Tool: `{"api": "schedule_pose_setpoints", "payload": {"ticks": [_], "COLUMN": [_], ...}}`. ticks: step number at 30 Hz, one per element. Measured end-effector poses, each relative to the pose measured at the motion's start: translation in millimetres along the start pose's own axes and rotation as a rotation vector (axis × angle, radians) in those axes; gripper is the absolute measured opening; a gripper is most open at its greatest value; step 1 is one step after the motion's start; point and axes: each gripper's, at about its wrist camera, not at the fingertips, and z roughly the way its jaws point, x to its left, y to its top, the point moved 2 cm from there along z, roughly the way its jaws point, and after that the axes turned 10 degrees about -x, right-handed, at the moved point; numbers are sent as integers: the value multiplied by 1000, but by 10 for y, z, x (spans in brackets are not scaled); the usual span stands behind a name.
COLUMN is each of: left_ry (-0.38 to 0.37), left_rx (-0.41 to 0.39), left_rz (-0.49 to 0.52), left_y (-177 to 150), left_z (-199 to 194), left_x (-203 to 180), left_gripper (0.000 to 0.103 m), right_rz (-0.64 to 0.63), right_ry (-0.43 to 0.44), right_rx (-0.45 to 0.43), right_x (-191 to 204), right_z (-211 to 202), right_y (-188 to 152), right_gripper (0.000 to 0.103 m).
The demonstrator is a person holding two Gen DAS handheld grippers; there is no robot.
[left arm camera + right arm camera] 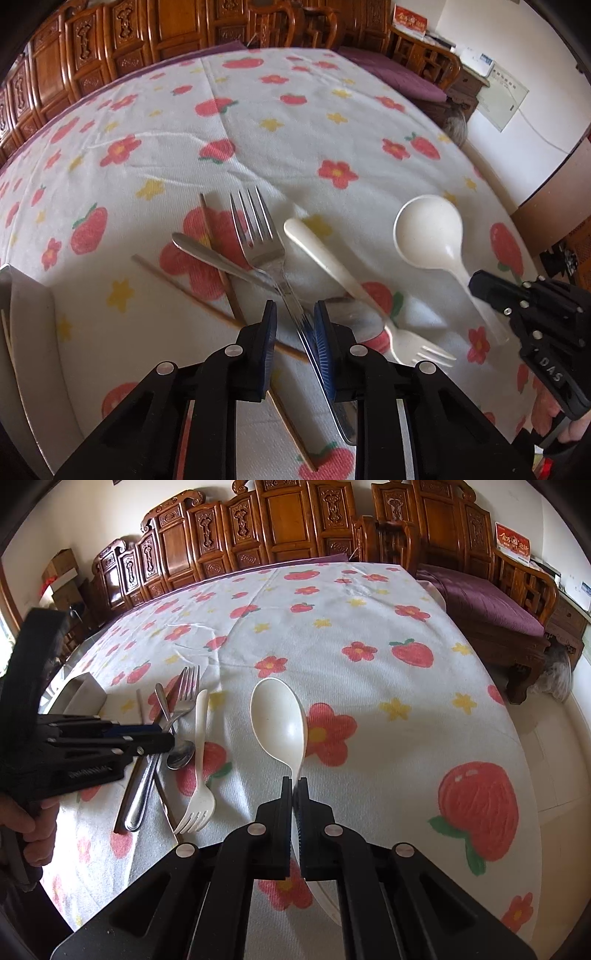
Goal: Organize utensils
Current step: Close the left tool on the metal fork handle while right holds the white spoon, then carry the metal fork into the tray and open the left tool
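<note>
At the far left of the left wrist view a pale tray (31,332) sits on the surface (295,129), likely the place where sorted pieces are meant to go. Next to it the unsorted pile lies crossed: two chopsticks (216,243) at the bottom, a metal spoon (207,251) over them, and a metal fork (258,236) on top with its tines pointing away.

The left gripper (294,325) straddles that fork's handle, which runs between the two pads. The pads stand close but not yet pressing: a gap shows on the left side, while the right one looks to be touching the metal. Taking the handle rather than the tines should lift the fork clear of the pile.

Just right of it a white plastic fork (343,280) lies alone on the cloth. Further right, the right gripper (294,786) is clamped on the handle of a white spoon (280,720), bowl pointing away and held out in front of it, seemingly clear of the cloth and ready to carry.
</note>
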Motion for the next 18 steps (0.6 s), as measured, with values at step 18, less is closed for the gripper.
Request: {"api": "schedule_pose_setpoints", "payload": {"ticks": [18], "left_ry": [-5], "left_rx": [-64], "left_rz": [24], "left_y": [51], "left_z": [-317], "left_x": [24], "left_gripper": [6], "right_rz": [-46], "right_ry": [-10], "right_rx": [13], "right_x": [105], "right_z": [54], "right_y": [-82], "right_gripper": [5]}}
